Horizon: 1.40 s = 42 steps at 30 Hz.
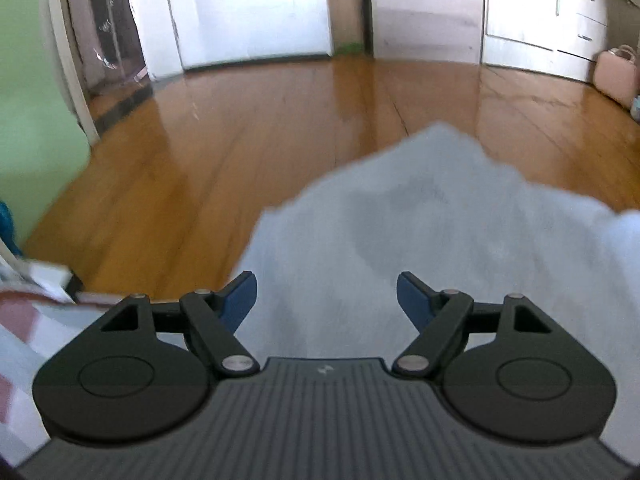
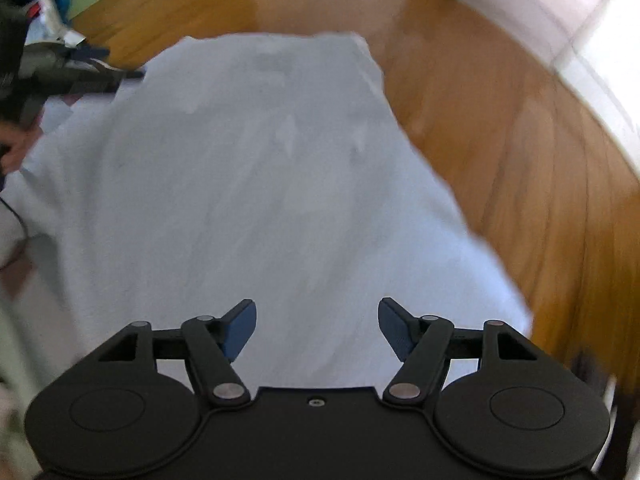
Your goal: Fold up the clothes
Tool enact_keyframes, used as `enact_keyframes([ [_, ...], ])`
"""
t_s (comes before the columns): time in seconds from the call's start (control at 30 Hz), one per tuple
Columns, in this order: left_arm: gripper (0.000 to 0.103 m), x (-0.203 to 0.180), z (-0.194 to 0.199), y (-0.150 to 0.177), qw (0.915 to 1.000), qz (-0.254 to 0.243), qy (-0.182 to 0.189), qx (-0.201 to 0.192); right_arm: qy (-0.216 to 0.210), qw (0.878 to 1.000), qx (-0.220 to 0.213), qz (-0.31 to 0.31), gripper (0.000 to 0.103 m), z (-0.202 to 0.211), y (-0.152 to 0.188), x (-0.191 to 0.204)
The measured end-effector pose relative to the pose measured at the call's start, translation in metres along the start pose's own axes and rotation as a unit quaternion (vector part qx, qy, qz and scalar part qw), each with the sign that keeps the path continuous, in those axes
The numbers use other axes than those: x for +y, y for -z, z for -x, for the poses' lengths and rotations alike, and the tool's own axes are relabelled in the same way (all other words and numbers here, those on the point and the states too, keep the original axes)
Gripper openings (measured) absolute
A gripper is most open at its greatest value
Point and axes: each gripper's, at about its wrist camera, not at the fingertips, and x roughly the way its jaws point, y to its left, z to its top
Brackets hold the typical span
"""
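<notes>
The left tongs (image 1: 326,300) stand wide open, their blue pads (image 1: 240,298) well apart with nothing between them; pale blue-grey cloth (image 1: 420,232) fills the gap behind them but is not pinched. The right tongs (image 2: 318,330) are likewise spread wide and hold nothing, hanging over the same garment (image 2: 248,184), which lies spread broadly below and ahead of them. What kind of garment it is cannot be told; both views are smeared by motion.

Taking the garment as landmark: in the left wrist view it rises to a peak ahead and to the right of the tongs, with glossy wooden floor (image 1: 248,128) beyond it, white cupboard doors (image 1: 256,8) further back, and a pink case (image 1: 616,74) on the floor at far right. In the right wrist view the floor curves round its far and right edges, and at its upper left edge the other gripper shows, dark and blurred, with part of a hand (image 2: 16,148) beside it.

The only marking is a small pale logo (image 1: 322,370) on the left gripper's ribbed body, too small to read.
</notes>
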Motion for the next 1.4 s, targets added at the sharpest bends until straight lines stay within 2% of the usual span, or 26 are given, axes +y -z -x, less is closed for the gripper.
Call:
enact_keyframes([
  [0.07, 0.075, 0.020, -0.014, 0.006, 0.9990, 0.038, 0.012, 0.021, 0.006, 1.000, -0.023, 0.012, 0.072, -0.013, 0.000, -0.015],
  [0.13, 0.077, 0.034, -0.018, 0.001, 0.9965, 0.081, 0.016, 0.010, -0.048, 0.998, 0.004, -0.033, 0.072, -0.022, 0.002, -0.042],
  [0.2, 0.077, 0.044, -0.021, -0.003, 0.9930, 0.117, 0.012, -0.002, -0.123, 0.987, 0.025, -0.103, 0.072, -0.029, 0.003, -0.069],
  [0.23, 0.077, 0.049, -0.024, -0.003, 0.9915, 0.130, 0.001, -0.002, -0.143, 0.979, 0.024, -0.140, 0.072, -0.034, 0.003, -0.083],
  [0.33, 0.077, 0.062, -0.037, 0.003, 0.9856, 0.169, -0.001, 0.008, -0.165, 0.962, 0.021, -0.215, 0.073, -0.055, -0.003, -0.112],
  [0.4, 0.077, 0.064, -0.045, 0.003, 0.9820, 0.189, 0.004, 0.011, -0.188, 0.954, 0.029, -0.232, 0.073, -0.073, -0.013, -0.121],
  [0.5, 0.077, 0.054, -0.047, -0.002, 0.9857, 0.168, 0.011, 0.007, -0.205, 0.948, 0.024, -0.242, 0.072, -0.102, -0.041, -0.130],
  [0.63, 0.077, 0.041, -0.063, -0.006, 0.9917, 0.125, 0.015, 0.027, -0.232, 0.939, 0.012, -0.252, 0.072, -0.135, -0.095, -0.133],
  [0.77, 0.072, 0.041, -0.071, -0.015, 0.9896, 0.133, 0.037, 0.040, -0.240, 0.944, -0.066, -0.215, 0.072, -0.147, -0.139, -0.129],
  [0.9, 0.068, 0.028, -0.078, -0.041, 0.9889, 0.118, 0.050, 0.075, -0.212, 0.945, -0.132, -0.211, 0.073, -0.169, -0.166, -0.122],
  [0.97, 0.066, 0.021, -0.082, -0.052, 0.9861, 0.120, 0.070, 0.092, -0.166, 0.951, -0.161, -0.206, 0.074, -0.175, -0.172, -0.113],
  [1.03, 0.066, 0.008, -0.084, -0.059, 0.9881, 0.102, 0.074, 0.089, -0.138, 0.952, -0.178, -0.208, 0.081, -0.187, -0.176, -0.107],
  [1.13, 0.066, -0.011, -0.090, -0.053, 0.9929, 0.068, 0.052, 0.083, -0.144, 0.951, -0.153, -0.225, 0.081, -0.213, -0.186, -0.108],
  [1.23, 0.066, -0.024, -0.096, -0.034, 0.9907, 0.041, 0.071, 0.109, -0.153, 0.950, -0.124, -0.243, 0.081, -0.239, -0.195, -0.109],
  [1.3, 0.066, -0.030, -0.099, -0.025, 0.9914, 0.016, 0.063, 0.114, -0.161, 0.946, -0.112, -0.259, 0.081, -0.254, -0.200, -0.107],
  [1.37, 0.070, -0.035, -0.105, -0.020, 0.9928, -0.020, 0.011, 0.118, -0.172, 0.938, -0.110, -0.281, 0.079, -0.263, -0.201, -0.102],
  [1.4, 0.070, -0.034, -0.109, -0.020, 0.9919, -0.032, -0.019, 0.121, -0.173, 0.939, -0.125, -0.270, 0.062, -0.258, -0.200, -0.096],
])
